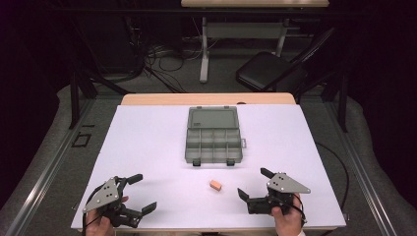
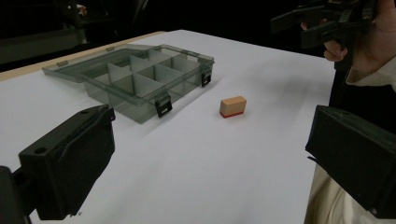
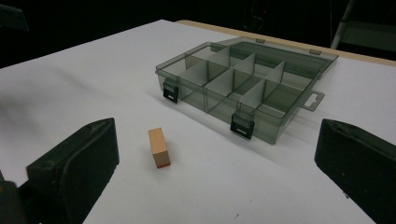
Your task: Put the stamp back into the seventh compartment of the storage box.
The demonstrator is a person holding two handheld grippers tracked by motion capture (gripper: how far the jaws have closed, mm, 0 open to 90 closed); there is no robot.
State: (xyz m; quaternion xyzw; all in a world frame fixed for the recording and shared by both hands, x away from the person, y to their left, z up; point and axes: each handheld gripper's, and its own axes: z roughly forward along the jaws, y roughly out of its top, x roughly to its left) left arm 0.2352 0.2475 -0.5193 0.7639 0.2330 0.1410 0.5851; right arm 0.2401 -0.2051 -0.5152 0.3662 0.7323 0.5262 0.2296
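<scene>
The small wooden block (image 1: 215, 185) lies on the white desk (image 1: 147, 147), just in front of the open compartment box (image 1: 213, 141) and clear of its two black latches, on the side towards me. My right claw (image 1: 252, 184) sits to the right of the block and my left claw (image 1: 142, 192) well off to the left, so the right is the nearer one. Both claws have their jaws spread wide with nothing between them, each hovering near the front edge of the desk. From my right claw's camera the block (image 3: 158, 147) lies ahead and left of centre, its long axis pointing roughly away from me, red-edged face down, so I judge a grip across its narrow sides is the natural one. The box's compartments look empty.
</scene>
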